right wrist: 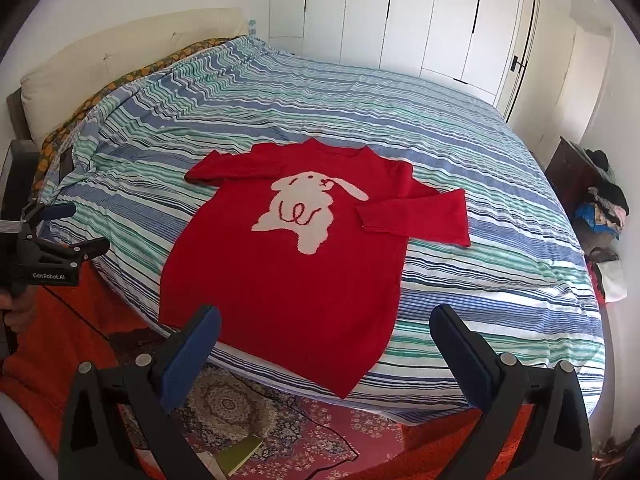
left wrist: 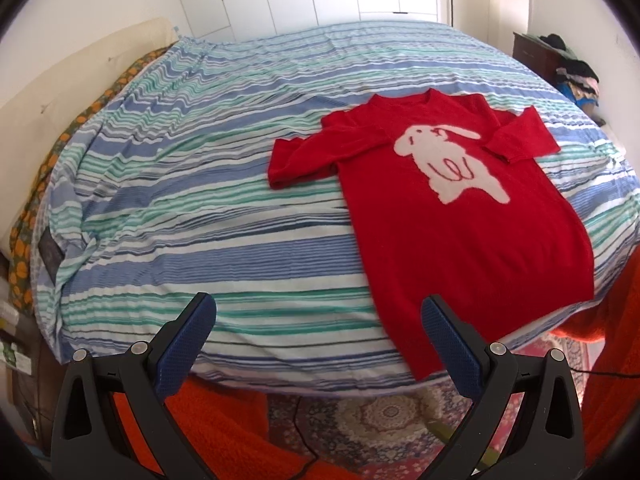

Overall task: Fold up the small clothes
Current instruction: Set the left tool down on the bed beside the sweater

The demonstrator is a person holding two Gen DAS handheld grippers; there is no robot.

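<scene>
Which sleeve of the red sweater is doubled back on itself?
The right-hand sleeve of the red sweater in the right wrist view: its cuff is doubled back toward the body. The other sleeve lies single-layer.

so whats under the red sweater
The sweater lies flat on a striped cover on the bed, its hem overhanging the near edge. Stripes show all around it; the part beneath is covered, so anything there cannot be seen. Neither gripper touches it.
</scene>
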